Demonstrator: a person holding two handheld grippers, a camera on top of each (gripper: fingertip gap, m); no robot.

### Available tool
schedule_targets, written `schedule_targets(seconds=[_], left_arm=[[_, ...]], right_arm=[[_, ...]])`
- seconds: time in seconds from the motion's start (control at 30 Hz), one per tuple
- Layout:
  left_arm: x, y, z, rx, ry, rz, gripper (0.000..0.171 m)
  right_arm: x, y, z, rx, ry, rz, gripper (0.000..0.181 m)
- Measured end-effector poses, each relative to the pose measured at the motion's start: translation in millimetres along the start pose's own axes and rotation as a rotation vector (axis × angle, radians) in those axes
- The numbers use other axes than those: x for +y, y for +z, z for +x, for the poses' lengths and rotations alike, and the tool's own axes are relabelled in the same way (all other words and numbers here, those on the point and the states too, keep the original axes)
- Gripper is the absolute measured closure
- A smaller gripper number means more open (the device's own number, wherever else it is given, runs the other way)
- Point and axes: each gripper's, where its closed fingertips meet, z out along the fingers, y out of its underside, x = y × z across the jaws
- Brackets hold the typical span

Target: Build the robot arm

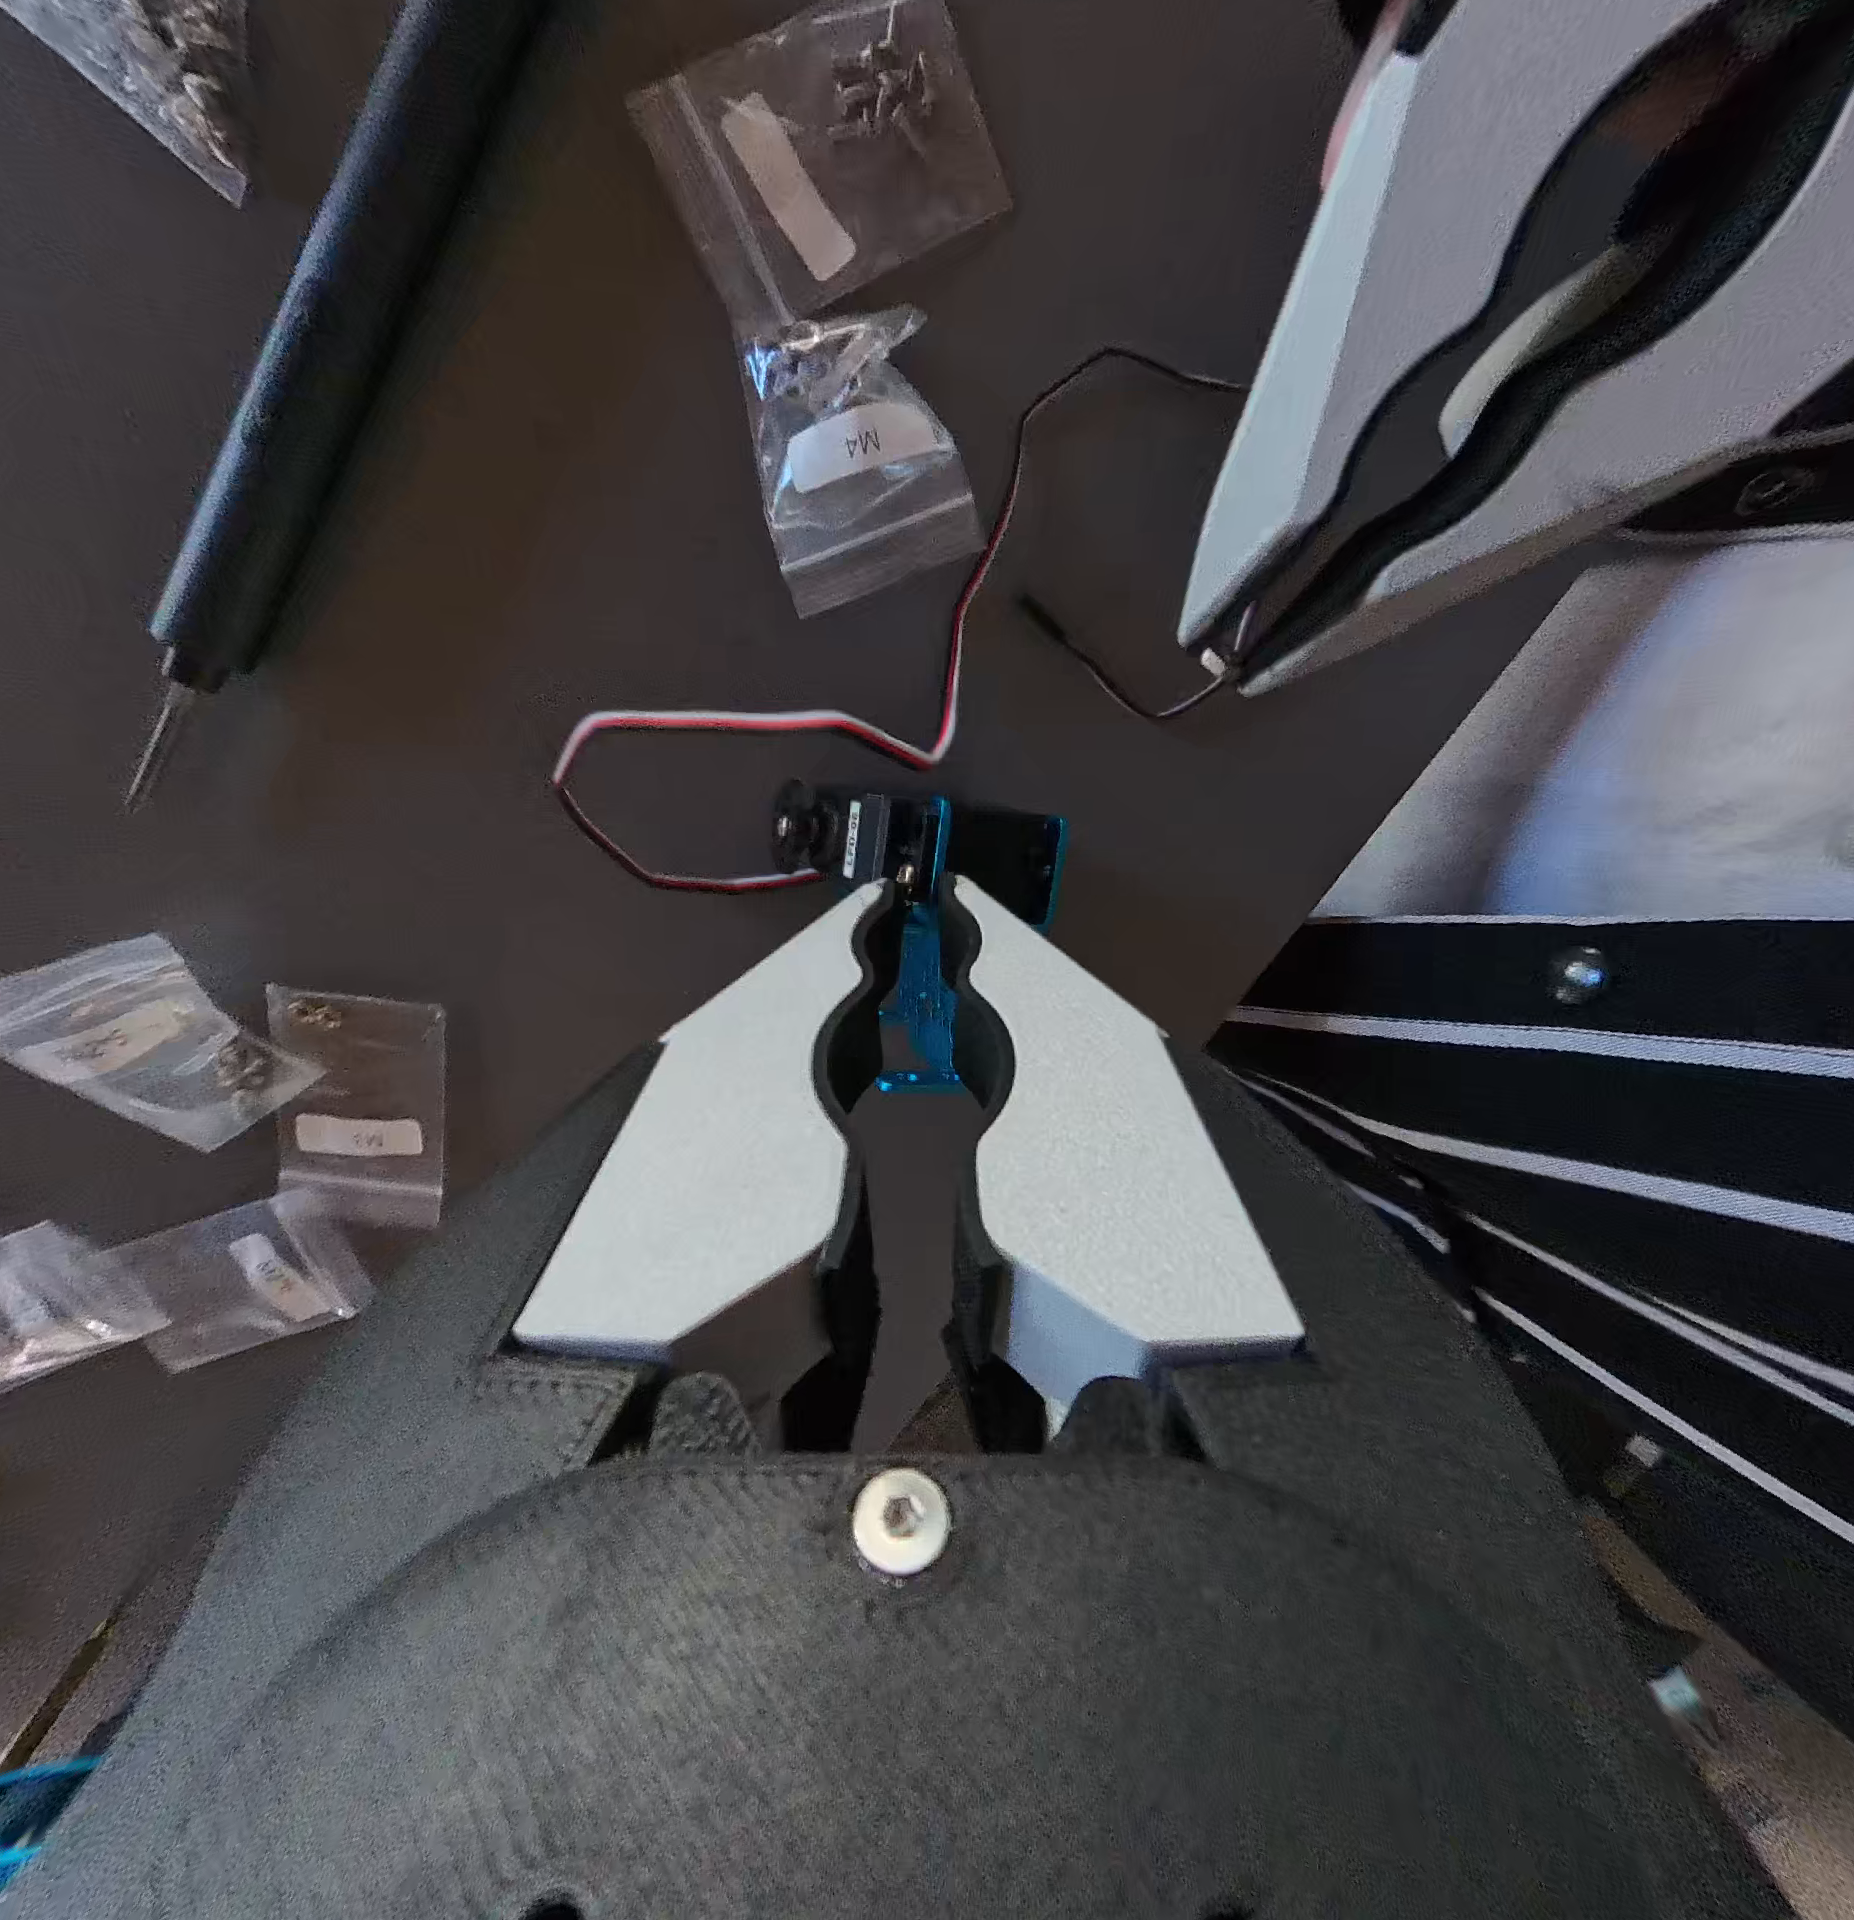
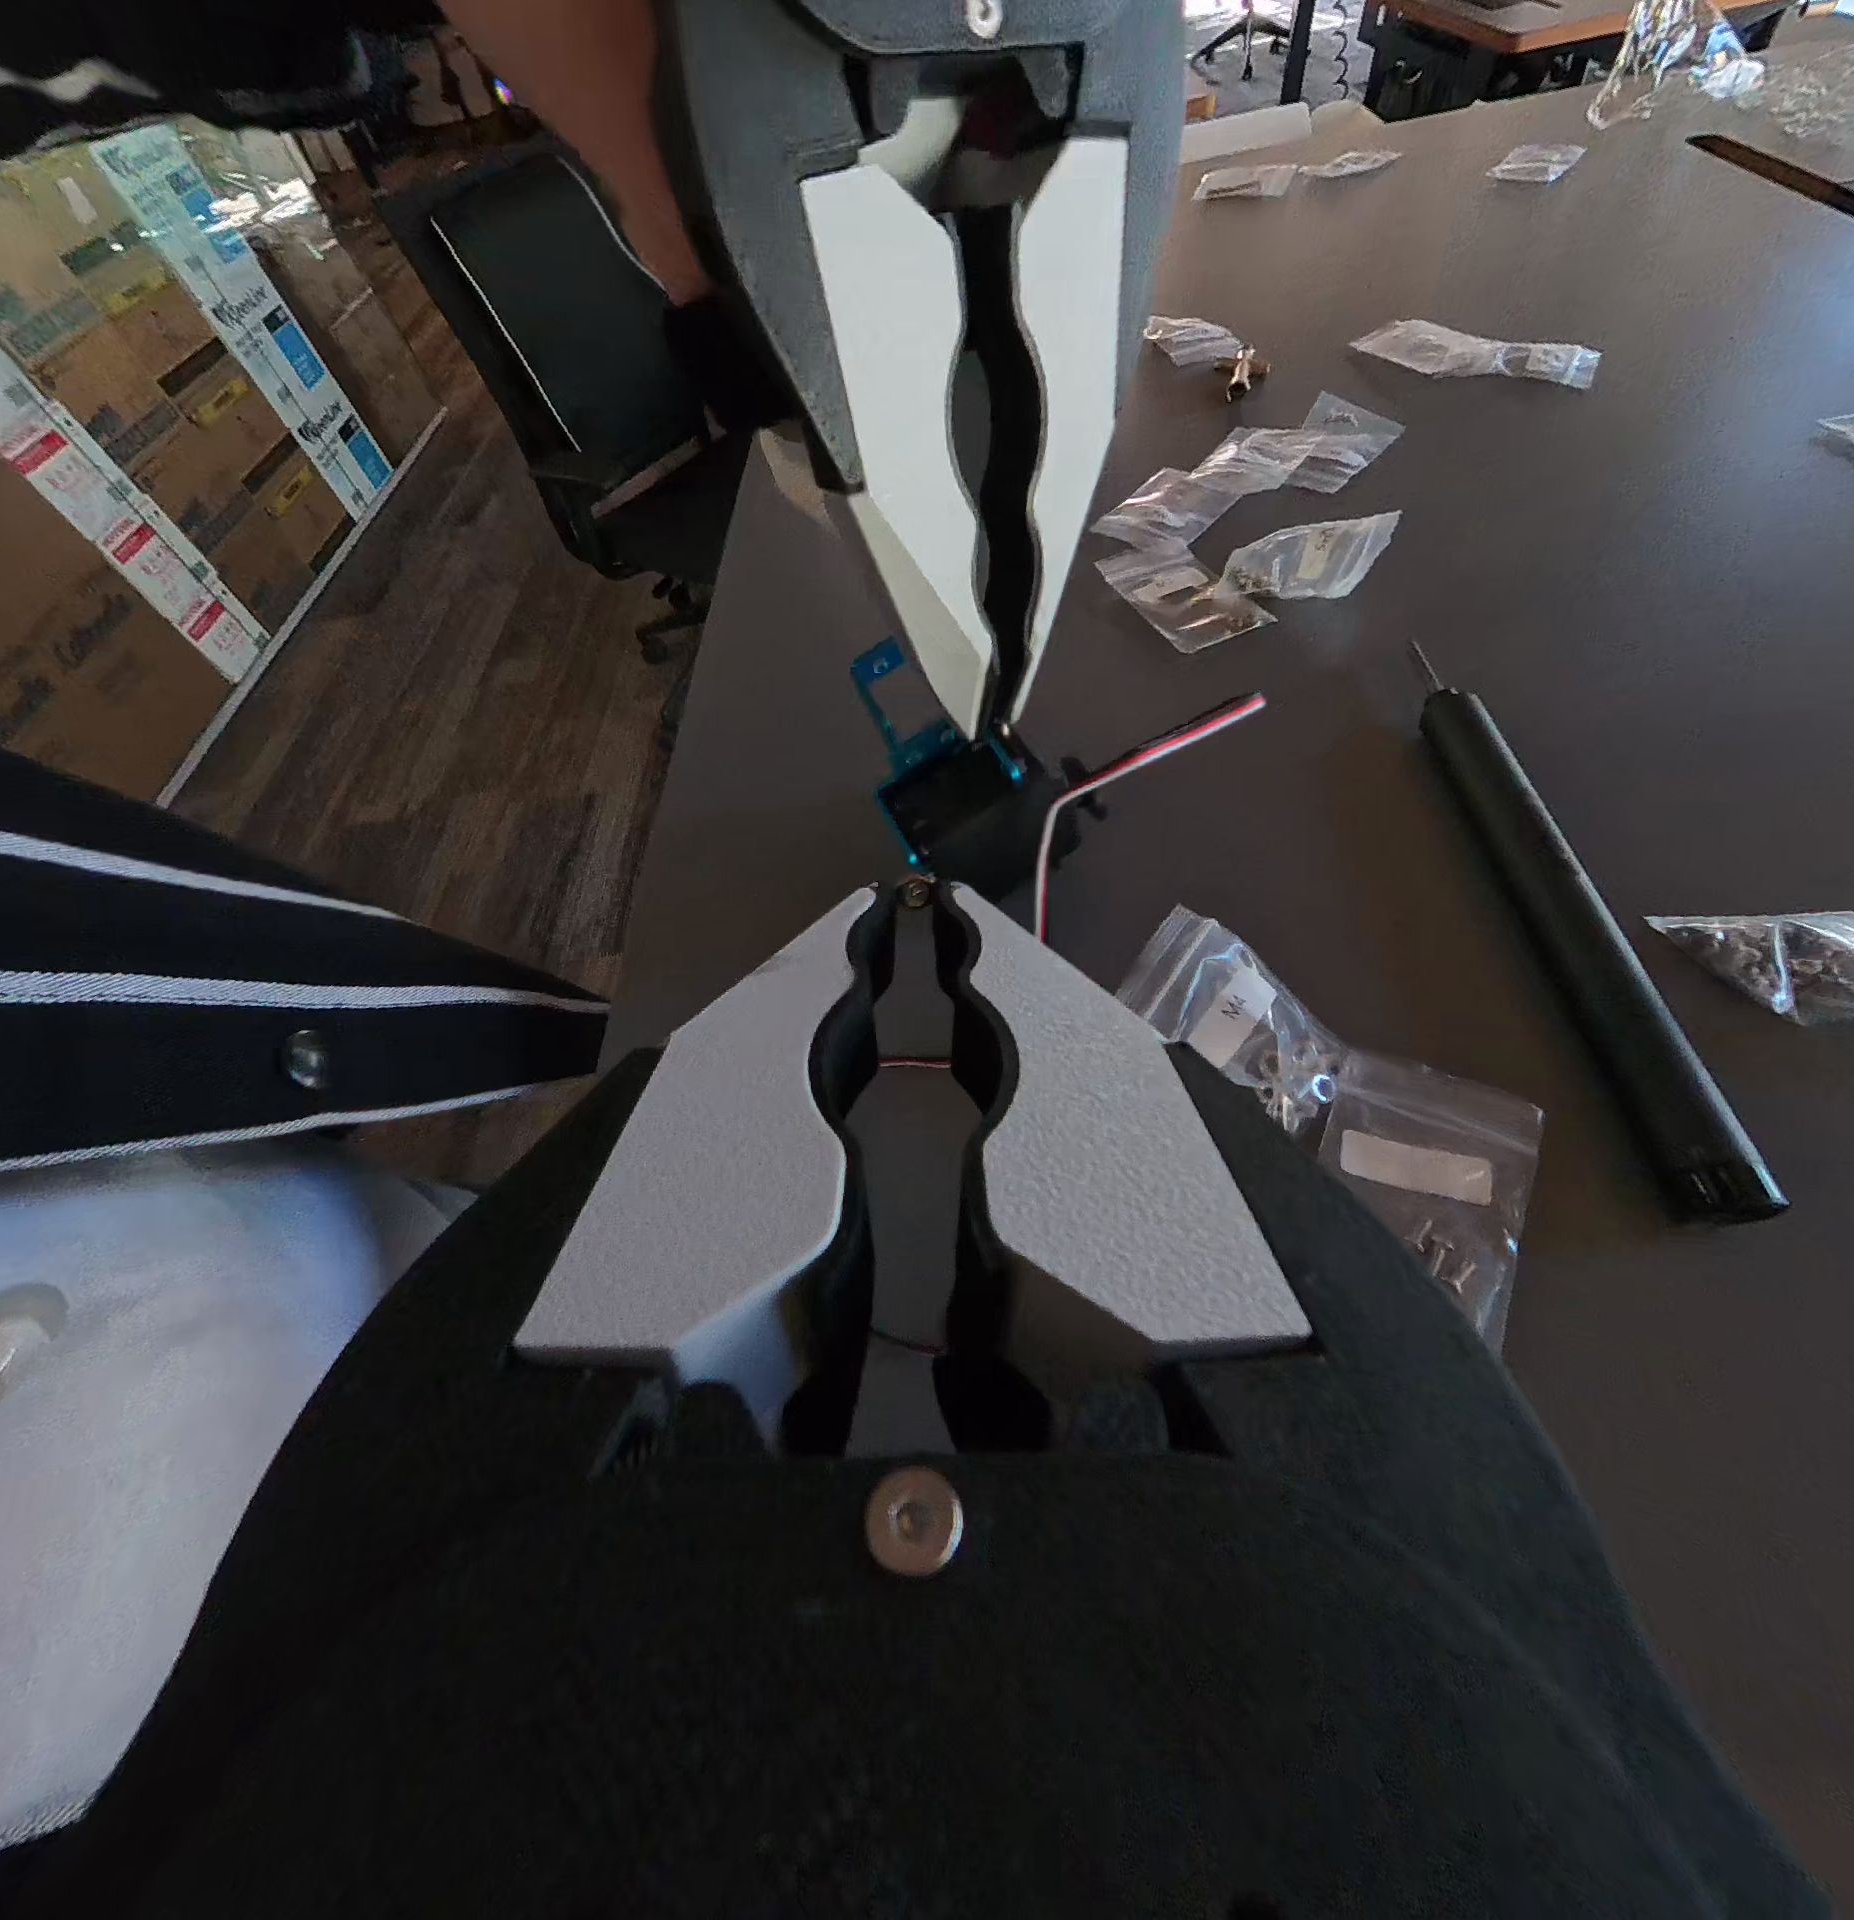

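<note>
My left gripper is shut on a blue metal bracket that is fixed to a small black servo with a red, white and black lead. The servo sits at the dark table's near edge. It also shows in the right wrist view, under the left gripper, which comes down from above. My right gripper is shut on a small brass screw at its tips, just short of the servo. In the left wrist view the right gripper hovers up and to the right of the servo.
A black pen-shaped screwdriver lies on the dark table, and shows in the right wrist view. Several clear bags of small hardware are scattered about. A person's striped garment is beyond the table edge. The grippers' ends are close to 6 cm from one another. Both grippers' tips are roughly 15 cm from the black pen-shaped screwdriver. It turns up in the right wrist view as well.
</note>
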Motion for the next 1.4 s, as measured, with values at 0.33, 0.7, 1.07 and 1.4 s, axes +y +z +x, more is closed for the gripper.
schedule_targets(seconds=[0.33,0.7,1.07,1.4], left_arm=[[-6,1,1,0.192,0.036,0.089,0.166],[0,-3,-1,0.278,0.081,0.313,0.166],[-2,-9,5,0.422,0.146,0.52,0.163],[-5,-8,2,0.34,0.27,0.575,0.15]], right_arm=[[-7,23,5,0.216,-0.043,0.021,0.176],[-10,54,12,0.515,-0.146,-0.046,0.176],[-7,56,15,0.625,-0.256,-0.09,0.176],[-7,51,13,0.708,-0.412,-0.103,0.176]])
